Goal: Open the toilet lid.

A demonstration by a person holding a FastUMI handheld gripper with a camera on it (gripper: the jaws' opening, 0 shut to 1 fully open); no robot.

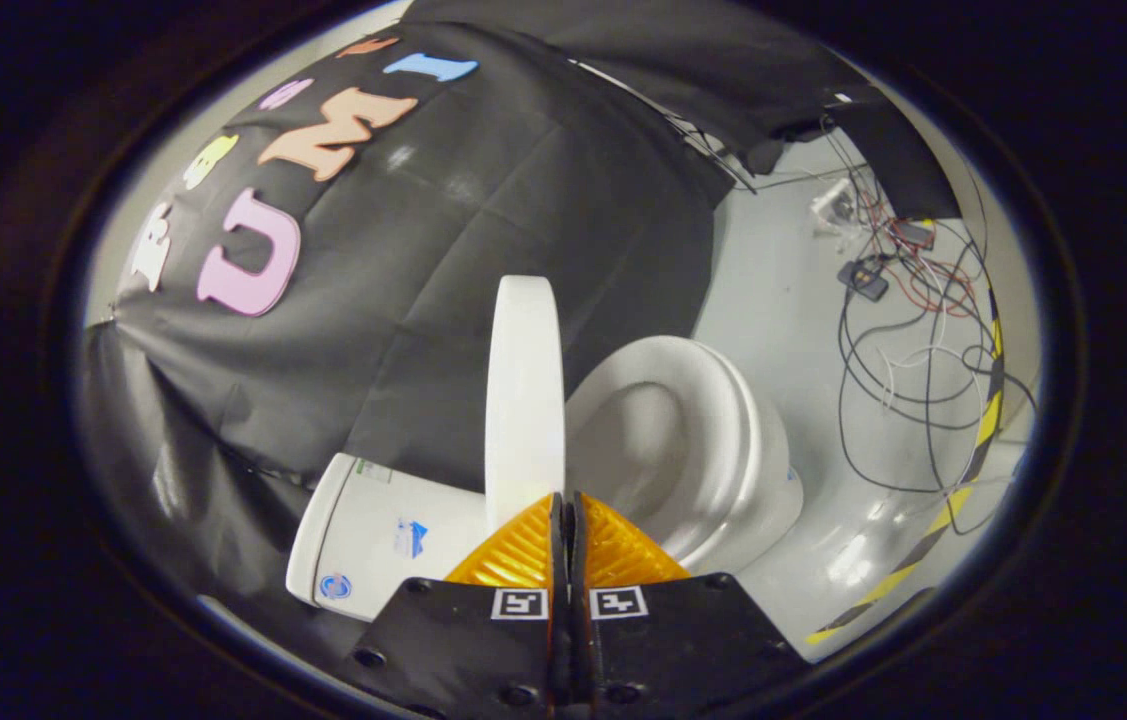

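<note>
Closest in, the claw [566,505] had its orange fingers [520,550] pressed together on nothing, just short of the toilet lid [523,390], which stood raised edge-on beside the bared seat [723,420], so the opening looked done.

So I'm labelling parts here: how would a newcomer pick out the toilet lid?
Find the white toilet before the black cloth wall. The lid is the flat white panel standing on edge just beyond the shut gripper, between tank and bowl. Unlike the hollow bowl, it is thin and upright.
</note>
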